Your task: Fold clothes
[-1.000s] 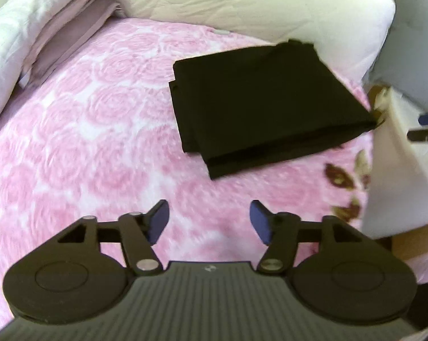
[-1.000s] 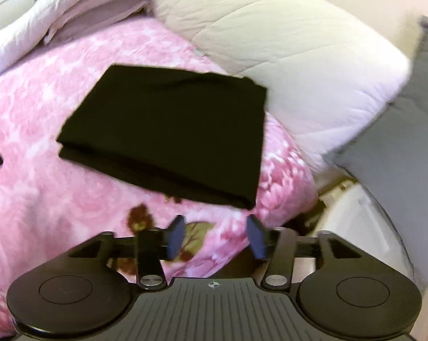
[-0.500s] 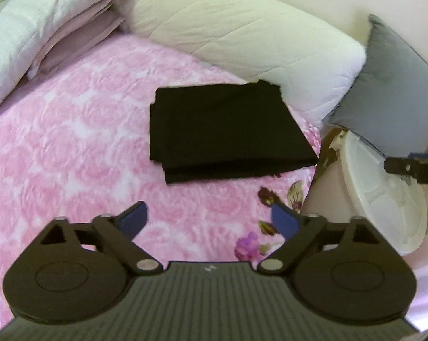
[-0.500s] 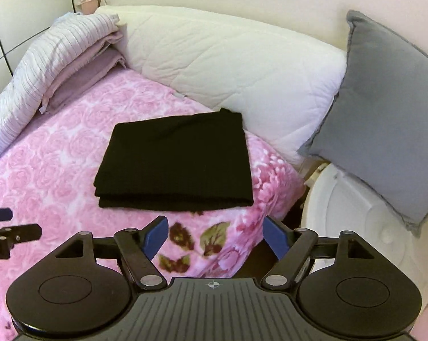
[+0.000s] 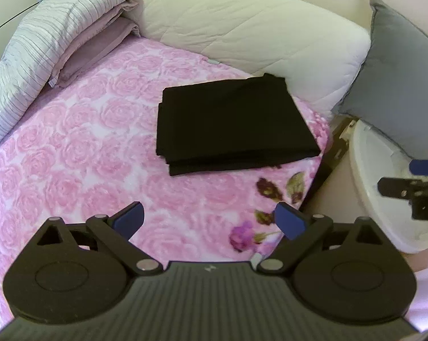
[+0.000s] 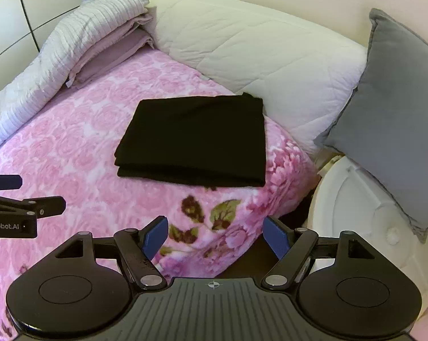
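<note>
Both grippers, left [image 5: 209,219] and right [image 6: 215,235], we hold wide apart, empty.
Folded black cloth garment [image 6: 195,140] lies near the pink rose-patterned blanket's [image 6: 72,142] right corner.

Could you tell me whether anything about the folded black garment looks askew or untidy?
Only slightly: the black garment lies folded flat on the pink blanket, but its lower layers stick out unevenly along the near edge.

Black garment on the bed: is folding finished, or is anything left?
Done: the black garment lies as a flat, layered rectangle on the pink blanket. In hand: nothing; left hand-held gripper and right hand-held gripper are open. Left: no unfolded clothes visible.
</note>
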Motion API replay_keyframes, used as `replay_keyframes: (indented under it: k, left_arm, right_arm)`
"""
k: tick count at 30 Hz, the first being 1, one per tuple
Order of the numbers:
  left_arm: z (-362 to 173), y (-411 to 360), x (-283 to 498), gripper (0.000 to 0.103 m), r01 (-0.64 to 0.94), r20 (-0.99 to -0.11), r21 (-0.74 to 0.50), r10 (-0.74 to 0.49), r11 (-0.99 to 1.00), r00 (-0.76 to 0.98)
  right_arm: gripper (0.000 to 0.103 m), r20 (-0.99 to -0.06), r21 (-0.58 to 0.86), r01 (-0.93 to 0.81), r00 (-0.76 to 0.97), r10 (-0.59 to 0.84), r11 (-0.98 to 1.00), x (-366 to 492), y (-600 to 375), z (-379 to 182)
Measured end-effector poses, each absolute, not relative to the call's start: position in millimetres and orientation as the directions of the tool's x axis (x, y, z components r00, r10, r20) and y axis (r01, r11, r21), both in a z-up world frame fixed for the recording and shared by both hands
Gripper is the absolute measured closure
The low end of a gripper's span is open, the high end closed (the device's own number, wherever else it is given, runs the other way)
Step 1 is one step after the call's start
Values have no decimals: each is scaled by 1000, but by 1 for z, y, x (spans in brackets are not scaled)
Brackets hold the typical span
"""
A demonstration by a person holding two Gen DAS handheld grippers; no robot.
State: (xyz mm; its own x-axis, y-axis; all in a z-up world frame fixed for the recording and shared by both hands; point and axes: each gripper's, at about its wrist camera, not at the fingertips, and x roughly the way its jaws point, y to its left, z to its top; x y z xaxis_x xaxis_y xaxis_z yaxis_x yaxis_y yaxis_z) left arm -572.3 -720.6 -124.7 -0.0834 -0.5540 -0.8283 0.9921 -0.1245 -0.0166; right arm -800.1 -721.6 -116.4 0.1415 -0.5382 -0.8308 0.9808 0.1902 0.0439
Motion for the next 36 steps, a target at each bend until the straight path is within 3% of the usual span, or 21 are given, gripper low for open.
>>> replay_keyframes:
  k: [10,18,36]
  left_arm:
    - [-112,-702,-590,7,1000,-801,20,-598,-10,10]
    - [-123,-696,-597,9,997,-823,74,-565,5,64]
    - [-119,-704,-593,9,1000,-829,27,-559,7,26]
  right_arm:
    - [26,-823,68,968,190,-535,239,-822,-711,-114]
    - [26,-820,92,964,215,-530,249,-828,-709,-116]
    - [26,-800,98,970,210,-561,223,-823,-721,-108]
